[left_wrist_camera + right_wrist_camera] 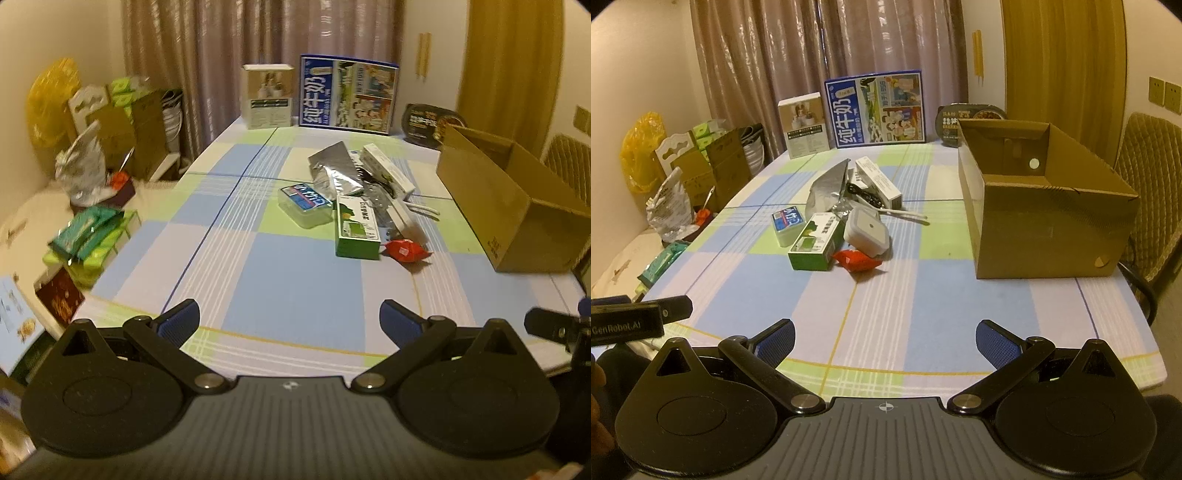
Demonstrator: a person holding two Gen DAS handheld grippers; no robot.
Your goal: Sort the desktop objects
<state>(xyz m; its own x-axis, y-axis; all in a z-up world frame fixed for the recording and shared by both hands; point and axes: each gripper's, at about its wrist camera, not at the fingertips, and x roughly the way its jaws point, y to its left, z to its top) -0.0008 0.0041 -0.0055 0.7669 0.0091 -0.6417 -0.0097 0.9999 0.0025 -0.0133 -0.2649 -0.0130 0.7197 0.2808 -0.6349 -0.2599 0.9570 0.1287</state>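
Desktop objects [354, 199] lie heaped mid-table on the checked cloth [291, 288] in the left wrist view, beside a cardboard box [517, 218] cut off at right; the left gripper [290, 321] gapes empty. In the right wrist view the heap [842, 225] sits before curtains [812, 55], the box [1045, 229] open-topped, and the right gripper [885, 341] is spread wide, holding nothing.

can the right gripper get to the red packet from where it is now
Probably yes. The right gripper is open and empty, and only bare tablecloth lies between it and the red packet, which sits at the near edge of the pile beside the green box.
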